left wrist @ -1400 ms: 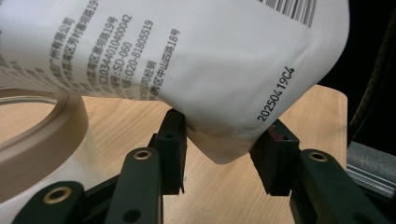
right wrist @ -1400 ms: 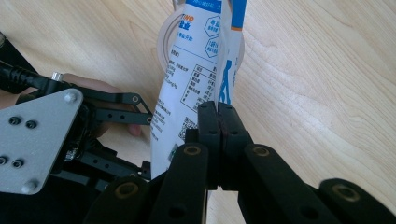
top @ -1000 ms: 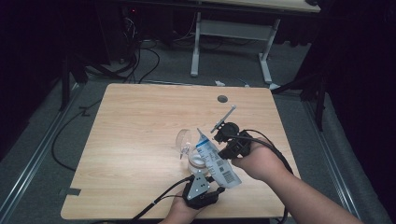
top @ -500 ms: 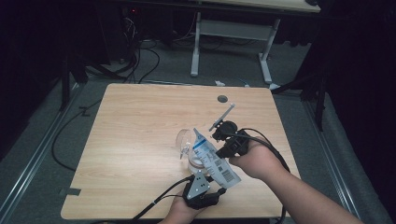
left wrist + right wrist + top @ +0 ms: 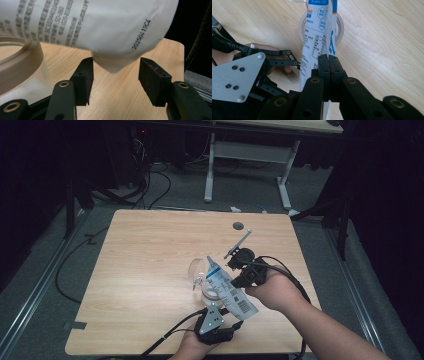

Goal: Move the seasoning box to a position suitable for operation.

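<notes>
Right hand-held gripper (image 5: 328, 65) clamped on white printed pouch (image 5: 229, 287), held tilted above tape roll (image 5: 340, 25) near table's (image 5: 150, 250) front edge, right of centre. Left hand-held gripper (image 5: 115, 72) spread wide beneath pouch's lower corner, not gripping. Clear cup (image 5: 197, 270) lying beside roll.

A dim lab: bare wooden table (image 5: 150, 270), floor cables (image 5: 150, 190), adjustable desk frame (image 5: 250, 155).
</notes>
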{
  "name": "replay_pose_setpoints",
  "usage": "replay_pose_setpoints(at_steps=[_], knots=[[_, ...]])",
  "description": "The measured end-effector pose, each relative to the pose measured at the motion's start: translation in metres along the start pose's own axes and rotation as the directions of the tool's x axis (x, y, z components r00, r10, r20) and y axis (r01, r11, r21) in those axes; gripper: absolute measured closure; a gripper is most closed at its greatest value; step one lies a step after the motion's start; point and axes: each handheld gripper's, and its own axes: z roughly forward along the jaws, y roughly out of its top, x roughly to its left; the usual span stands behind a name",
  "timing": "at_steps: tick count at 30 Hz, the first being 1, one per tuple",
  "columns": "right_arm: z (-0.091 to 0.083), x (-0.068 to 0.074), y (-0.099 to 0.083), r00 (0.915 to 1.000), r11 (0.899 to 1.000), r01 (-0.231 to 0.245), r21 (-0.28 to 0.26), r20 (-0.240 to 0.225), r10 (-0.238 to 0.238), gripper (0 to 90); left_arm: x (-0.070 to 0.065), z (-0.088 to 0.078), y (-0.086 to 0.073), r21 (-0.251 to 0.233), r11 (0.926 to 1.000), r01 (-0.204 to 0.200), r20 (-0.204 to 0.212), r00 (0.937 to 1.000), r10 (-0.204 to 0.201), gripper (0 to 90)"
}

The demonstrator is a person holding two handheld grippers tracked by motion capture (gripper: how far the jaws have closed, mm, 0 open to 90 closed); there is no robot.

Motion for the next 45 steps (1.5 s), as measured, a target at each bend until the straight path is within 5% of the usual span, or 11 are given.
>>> replay_pose_setpoints(at_steps=[15,32,41,45], knots=[[-0.002,-0.001,-0.003,1.0,1.0,0.003,-0.004,0.002,-0.003,90.0,0.006,-0.013,-0.007,0.001,0.9998,0.018,-0.018,0.9997,-0.018,46.7],[0.003,-0.001,-0.003,0.9998,1.0,0.017,-0.008,-0.004,-0.018,90.0,0.03,-0.049,-0.019,0.029,0.9995,0.013,-0.097,0.9953,-0.01,48.1],[0.004,0.0,-0.003,0.9996,1.0,0.029,-0.005,0.0,-0.029,90.0,0.054,-0.077,-0.021,0.006,0.9992,0.04,-0.154,0.9873,-0.038,48.1],[0.005,-0.001,-0.005,0.9997,1.0,0.025,-0.002,0.001,-0.025,90.0,0.067,-0.093,-0.024,-0.004,0.999,0.044,-0.205,0.9778,-0.044,48.1]])
